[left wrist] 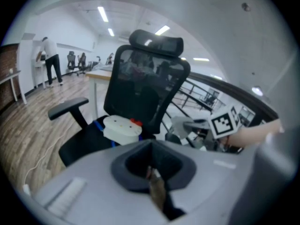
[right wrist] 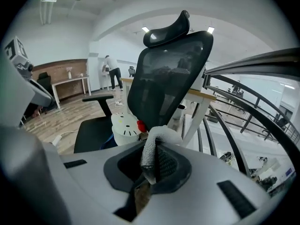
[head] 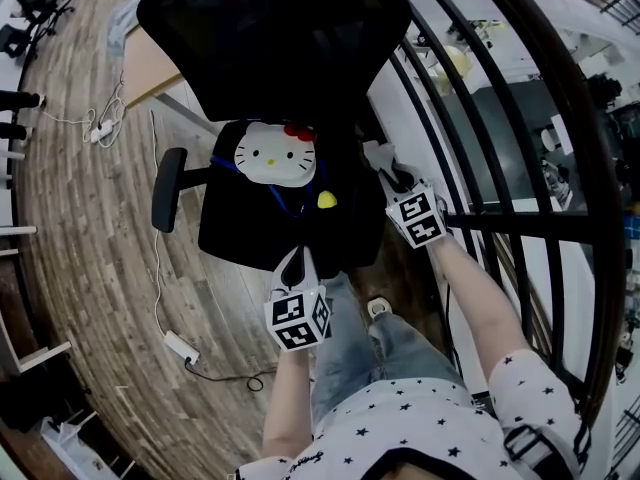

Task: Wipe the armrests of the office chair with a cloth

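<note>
cloth [right wrist: 151,154] sat clamped in right gripper [head: 384,161], left gripper [left wrist: 151,175] closed on nothing; the thin pinch could slip while wiping the 9 o'clock armrest [head: 168,190].

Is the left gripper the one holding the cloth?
No, the grey cloth is pinched in the right gripper, while the left gripper has nothing between its closed jaws.

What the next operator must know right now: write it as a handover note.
Right gripper: shut on the grey cloth, on the railing side of the office chair. The armrest there is hidden, so contact is unclear.
Left gripper: shut, empty, at the chair's front edge.
Other armrest: no gripper near it.
Done: cloth is in the jaws; no wiping visible.
Left: wipe both armrests.
</note>
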`<state>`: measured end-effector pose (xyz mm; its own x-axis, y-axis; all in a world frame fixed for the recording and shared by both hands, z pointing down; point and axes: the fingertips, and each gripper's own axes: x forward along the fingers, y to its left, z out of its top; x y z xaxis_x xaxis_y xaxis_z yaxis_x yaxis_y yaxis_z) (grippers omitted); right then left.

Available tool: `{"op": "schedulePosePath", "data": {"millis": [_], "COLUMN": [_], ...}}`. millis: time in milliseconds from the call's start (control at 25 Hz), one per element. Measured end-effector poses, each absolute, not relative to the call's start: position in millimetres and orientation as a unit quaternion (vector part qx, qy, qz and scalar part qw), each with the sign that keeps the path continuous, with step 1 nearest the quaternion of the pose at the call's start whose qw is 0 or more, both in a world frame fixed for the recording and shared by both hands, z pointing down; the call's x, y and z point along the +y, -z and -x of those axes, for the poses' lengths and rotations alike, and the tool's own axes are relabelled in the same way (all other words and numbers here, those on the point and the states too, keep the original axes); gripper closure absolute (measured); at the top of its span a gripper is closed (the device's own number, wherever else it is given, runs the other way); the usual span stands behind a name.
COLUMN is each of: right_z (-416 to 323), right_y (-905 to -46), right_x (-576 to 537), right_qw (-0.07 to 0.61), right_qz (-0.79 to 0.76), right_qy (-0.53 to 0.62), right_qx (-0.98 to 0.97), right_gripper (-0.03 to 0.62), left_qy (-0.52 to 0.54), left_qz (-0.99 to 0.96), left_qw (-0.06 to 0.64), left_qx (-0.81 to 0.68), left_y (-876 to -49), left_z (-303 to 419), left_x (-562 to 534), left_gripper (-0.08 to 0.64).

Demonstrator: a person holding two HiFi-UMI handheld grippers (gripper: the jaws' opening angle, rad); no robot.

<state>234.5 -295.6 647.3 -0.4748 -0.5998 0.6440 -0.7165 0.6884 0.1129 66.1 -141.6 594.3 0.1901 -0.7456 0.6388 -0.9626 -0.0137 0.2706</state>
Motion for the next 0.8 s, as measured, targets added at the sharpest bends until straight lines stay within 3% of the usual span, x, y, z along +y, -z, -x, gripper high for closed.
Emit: {"op": "schedulePosePath", "data": {"millis": [800], "right_z": [-215], "right_y": [-718], "right_x": [-277], "right_qw": [0.417], "right_qz": [-0.328], "right_qy": [-0.128], "right_qx": [-0.838], "right_gripper": [0.566], "left_qy": [-0.16], "left_qz": [-0.69], "left_qw": [0.353], "left_qx": [-0.611], "left_y": [-604], "left_z": [-68], "left_x": [-142], "left_gripper": [0.557]}}
